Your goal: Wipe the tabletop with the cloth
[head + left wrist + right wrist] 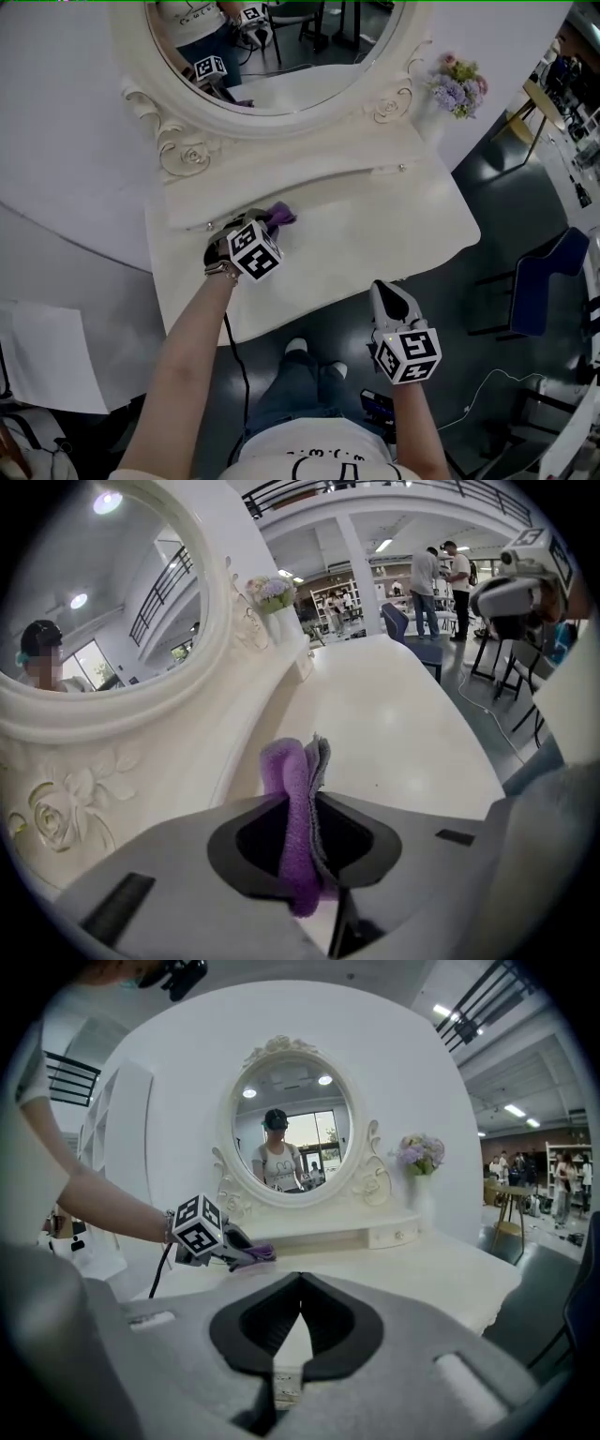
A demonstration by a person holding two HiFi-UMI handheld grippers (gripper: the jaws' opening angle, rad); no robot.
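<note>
Purple cloth (298,799) — bunched, folded — near back of white tabletop (375,234).

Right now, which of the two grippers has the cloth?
The left gripper, its jaws shut on the purple cloth at the rear of the tabletop. The right gripper is shut on nothing, by the front edge.
</note>
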